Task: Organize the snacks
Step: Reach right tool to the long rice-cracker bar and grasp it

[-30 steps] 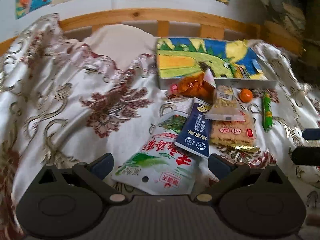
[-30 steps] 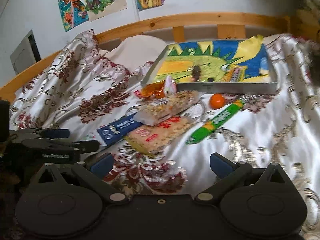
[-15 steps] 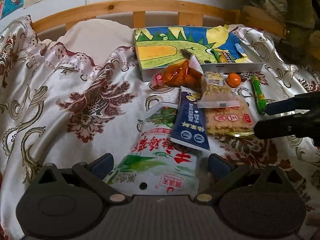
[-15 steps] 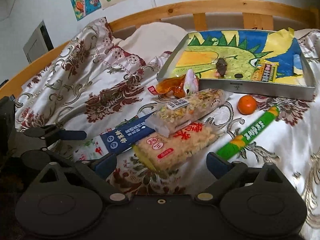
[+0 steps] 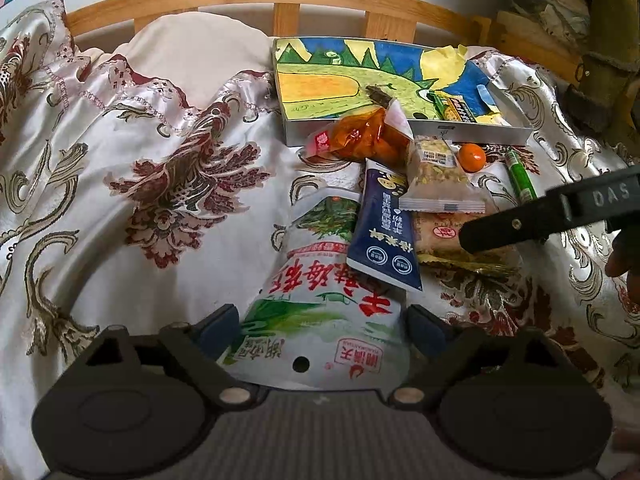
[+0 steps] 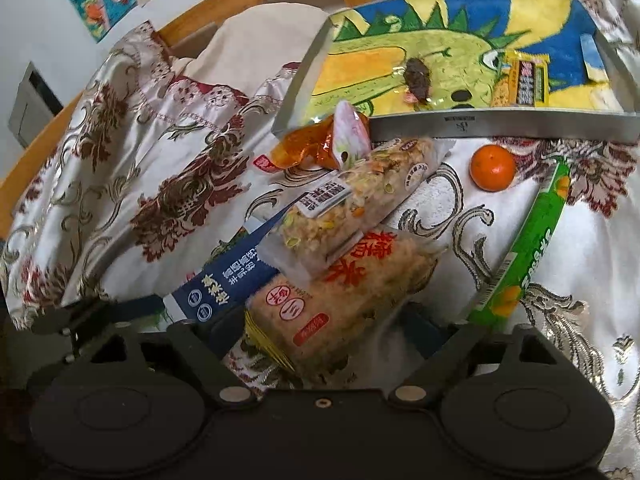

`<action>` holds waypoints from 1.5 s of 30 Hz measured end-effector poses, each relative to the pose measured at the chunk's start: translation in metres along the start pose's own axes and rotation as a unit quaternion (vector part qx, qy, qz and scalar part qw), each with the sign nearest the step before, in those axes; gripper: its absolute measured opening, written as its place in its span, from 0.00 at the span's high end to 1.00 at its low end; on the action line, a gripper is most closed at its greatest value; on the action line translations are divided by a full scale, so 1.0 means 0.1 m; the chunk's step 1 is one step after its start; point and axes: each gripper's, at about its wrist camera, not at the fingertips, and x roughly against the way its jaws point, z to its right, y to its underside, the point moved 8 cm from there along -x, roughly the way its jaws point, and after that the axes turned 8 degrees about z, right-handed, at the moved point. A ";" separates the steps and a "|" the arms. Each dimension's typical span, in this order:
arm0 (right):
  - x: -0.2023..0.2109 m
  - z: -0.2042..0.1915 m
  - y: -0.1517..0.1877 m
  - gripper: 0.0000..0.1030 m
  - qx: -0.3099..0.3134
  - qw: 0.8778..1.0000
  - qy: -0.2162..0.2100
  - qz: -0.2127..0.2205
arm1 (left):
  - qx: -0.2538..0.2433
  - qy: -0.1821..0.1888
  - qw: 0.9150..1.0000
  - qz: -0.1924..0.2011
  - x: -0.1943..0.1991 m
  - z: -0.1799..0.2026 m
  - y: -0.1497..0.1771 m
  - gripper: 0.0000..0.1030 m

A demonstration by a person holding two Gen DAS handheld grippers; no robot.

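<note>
Right wrist view showed the right hand-held gripper (image 6: 324,320), jaws apart, had closed in to straddle the rice cracker pack (image 6: 340,300), likely the next pick for the tray (image 6: 500,124).

Left gripper (image 5: 322,330): black body, blue fingertip pads, two round discs, silver screws. Right gripper (image 6: 320,326) alike, lettered "DAS"; maybe skin at the edge.

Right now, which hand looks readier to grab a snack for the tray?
Probably right: its open fingers already straddle the orange rice-cracker packet. The left's open fingers flank the white-and-green bag, which lies farther from the metal tray.
</note>
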 end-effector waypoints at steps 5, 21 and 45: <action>0.00 0.02 -0.01 0.38 0.003 1.000 0.019 0.002 | 0.003 -0.005 1.000 -0.004 0.01 0.02 0.00 0.14; 0.27 0.09 0.10 0.54 -0.038 0.999 0.007 0.028 | -0.036 -0.029 0.997 -0.064 0.12 0.32 0.00 0.20; 0.37 0.18 0.39 0.60 -0.088 0.996 -0.029 -0.010 | -0.025 -0.052 0.998 -0.035 0.11 0.25 -0.01 0.25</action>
